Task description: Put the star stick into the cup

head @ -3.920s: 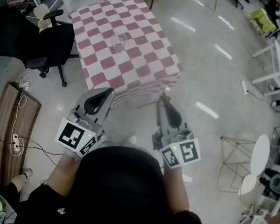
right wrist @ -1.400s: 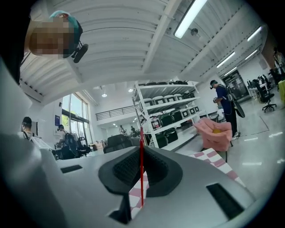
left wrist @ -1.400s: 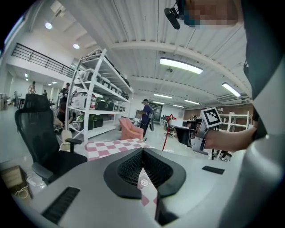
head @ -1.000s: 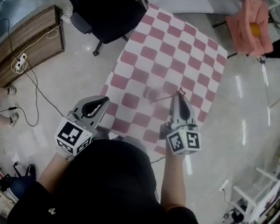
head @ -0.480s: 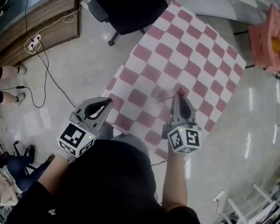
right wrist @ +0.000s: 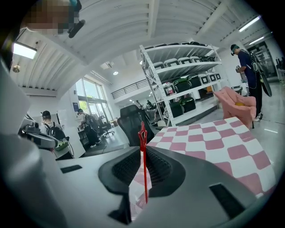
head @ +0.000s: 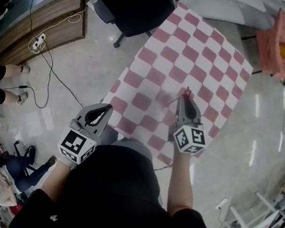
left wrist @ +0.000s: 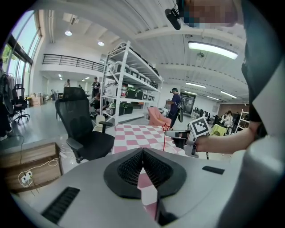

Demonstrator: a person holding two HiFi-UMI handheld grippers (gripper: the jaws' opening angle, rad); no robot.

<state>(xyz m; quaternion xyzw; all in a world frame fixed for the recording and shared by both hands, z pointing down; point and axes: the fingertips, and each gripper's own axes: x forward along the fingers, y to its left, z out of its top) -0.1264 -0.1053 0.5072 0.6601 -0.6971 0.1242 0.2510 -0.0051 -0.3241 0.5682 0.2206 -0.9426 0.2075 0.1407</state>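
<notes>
Near, at 9 o'clock by the counter's edge, left gripper [head: 104,110] with jaws pressed together on nothing. At 2 o'clock over the checkered counter [head: 208,52], right gripper [head: 186,100] with jaws clamped on the star stick [right wrist: 143,164], upright, star past the tips. Beyond, black office chair [head: 136,3] at 11 o'clock, pink armchair [head: 279,40] at 1.

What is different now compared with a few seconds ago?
The person walked up to the checkered table, and the right gripper moved from over the floor to above it. Unchanged: its fingers still hold the star stick, and the left gripper stays shut and empty.
</notes>
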